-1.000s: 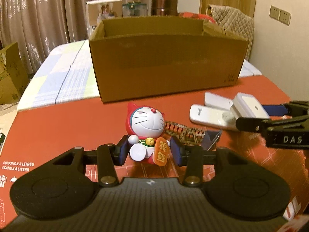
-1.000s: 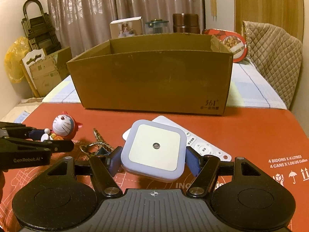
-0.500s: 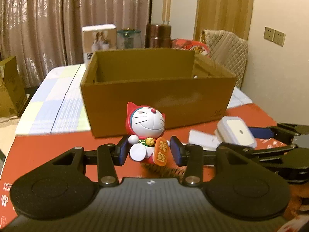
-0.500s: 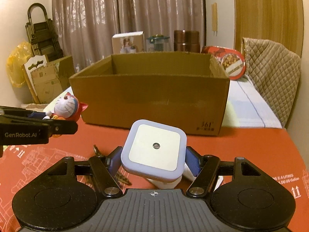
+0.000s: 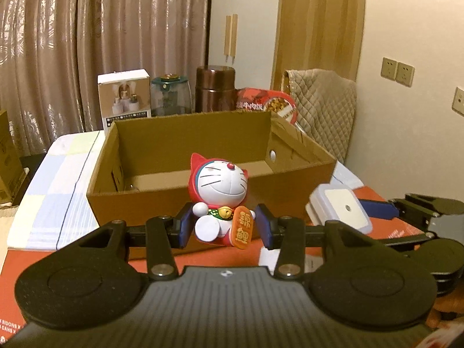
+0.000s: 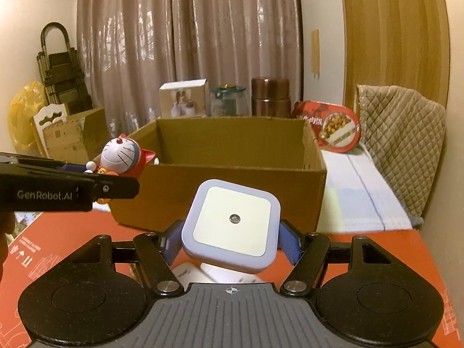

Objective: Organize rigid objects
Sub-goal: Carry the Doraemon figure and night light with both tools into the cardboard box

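With the left gripper [image 5: 223, 227] clamped on the cat figurine [image 5: 219, 200] and the right gripper [image 6: 230, 243] clamped on the square night light [image 6: 232, 223], both are mid-carry before the cardboard box [image 5: 208, 185]; next likely comes clearing its near wall and releasing inside, though its floor is mostly hidden.

A home room: long curtains [image 6: 185, 43], a quilted chair cover [image 6: 403, 136], a thermos [image 5: 215, 88] and a wooden door [image 6: 394, 34]
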Tool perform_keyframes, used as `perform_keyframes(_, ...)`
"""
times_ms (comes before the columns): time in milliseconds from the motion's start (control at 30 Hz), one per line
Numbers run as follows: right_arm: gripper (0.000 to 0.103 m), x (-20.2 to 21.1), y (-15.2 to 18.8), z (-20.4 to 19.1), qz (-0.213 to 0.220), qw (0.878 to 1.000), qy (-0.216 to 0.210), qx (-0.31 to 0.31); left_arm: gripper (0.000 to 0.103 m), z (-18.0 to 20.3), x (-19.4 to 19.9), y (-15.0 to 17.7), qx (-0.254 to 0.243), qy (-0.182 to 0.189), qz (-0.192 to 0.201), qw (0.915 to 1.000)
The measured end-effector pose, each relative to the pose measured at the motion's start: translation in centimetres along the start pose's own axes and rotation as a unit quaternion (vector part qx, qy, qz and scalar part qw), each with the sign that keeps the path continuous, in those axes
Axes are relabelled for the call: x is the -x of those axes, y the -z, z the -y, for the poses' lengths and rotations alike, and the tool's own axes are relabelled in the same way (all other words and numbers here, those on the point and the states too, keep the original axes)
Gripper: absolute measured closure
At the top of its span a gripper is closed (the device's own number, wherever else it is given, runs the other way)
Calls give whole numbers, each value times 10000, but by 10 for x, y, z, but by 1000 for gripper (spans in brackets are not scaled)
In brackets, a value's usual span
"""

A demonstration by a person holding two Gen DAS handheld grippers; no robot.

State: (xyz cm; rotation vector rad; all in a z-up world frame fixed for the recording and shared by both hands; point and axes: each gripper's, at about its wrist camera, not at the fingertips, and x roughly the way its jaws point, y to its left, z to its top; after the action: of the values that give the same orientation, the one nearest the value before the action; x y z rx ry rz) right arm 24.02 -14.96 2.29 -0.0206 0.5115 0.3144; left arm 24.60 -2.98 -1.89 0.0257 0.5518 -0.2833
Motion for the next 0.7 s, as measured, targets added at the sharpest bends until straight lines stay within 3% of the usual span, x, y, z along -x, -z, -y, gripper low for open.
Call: perform_keyframes(700,38,-22,-47,11,490,9987,29,101,63,-25,-31,-39,-11,-76,156,9998)
